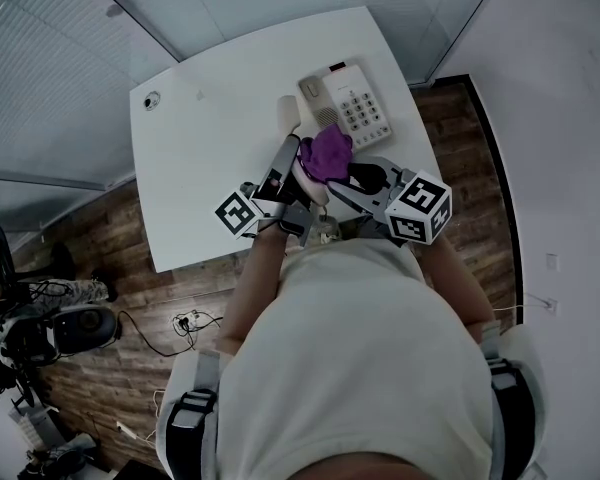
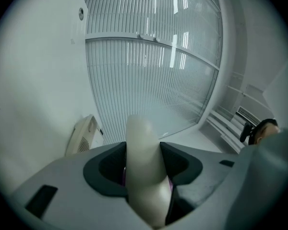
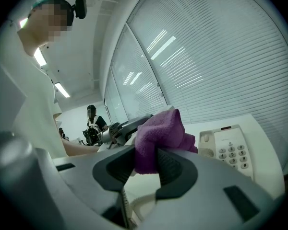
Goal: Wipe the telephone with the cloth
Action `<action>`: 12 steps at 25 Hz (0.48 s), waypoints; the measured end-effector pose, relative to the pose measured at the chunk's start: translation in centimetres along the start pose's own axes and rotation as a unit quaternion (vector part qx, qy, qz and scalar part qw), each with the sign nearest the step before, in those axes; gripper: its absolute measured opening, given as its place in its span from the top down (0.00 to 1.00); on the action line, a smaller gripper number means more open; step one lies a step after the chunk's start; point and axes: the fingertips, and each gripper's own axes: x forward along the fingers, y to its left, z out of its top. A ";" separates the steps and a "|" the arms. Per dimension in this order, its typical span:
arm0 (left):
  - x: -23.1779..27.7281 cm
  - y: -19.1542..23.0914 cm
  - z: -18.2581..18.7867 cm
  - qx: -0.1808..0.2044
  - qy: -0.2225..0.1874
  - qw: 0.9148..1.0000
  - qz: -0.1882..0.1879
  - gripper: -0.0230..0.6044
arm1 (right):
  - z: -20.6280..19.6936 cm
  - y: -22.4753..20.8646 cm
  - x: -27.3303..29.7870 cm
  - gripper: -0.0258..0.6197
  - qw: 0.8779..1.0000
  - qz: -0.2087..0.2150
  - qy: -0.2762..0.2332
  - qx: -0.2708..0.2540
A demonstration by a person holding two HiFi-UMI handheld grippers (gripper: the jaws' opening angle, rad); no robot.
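L tongs pressed tight on the cream handset, which sticks up out of them, off the cradle. R tongs pinch a bunched purple cloth. In head view the cloth sits against the handset, between L tongs & R tongs; a purple sliver shows behind the handset in the left gripper view too.

Phone base lies flat on the white surface, keypad up, near the far R corner, just beyond both tongs. Rest of the surface is bare white w/ a small round fitting by the far L corner, well apart from the phone.

Room: slatted blinds on glass walls behind the surface, dark wood floor around it. A cable trails on the floor at the person's L, w/ dark gear further L that can't be made out. In the right gripper view another person stands far back.
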 end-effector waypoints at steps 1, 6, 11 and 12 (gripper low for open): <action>-0.1 0.0 0.1 0.000 -0.004 1.000 0.001 0.60 | -0.2 0.0 -0.2 0.75 1.000 0.000 0.002 0.000; -0.4 0.3 1.8 0.004 -0.027 1.000 0.006 0.60 | -1.0 0.2 -0.2 0.75 1.000 0.002 0.008 0.009; -0.7 0.3 2.9 0.015 -0.046 0.999 0.009 0.60 | -1.6 0.5 0.0 0.75 1.000 0.005 0.011 0.018; -0.8 0.3 3.1 0.015 -0.048 0.999 0.010 0.60 | -1.6 0.6 -0.1 0.75 1.000 0.006 0.012 0.019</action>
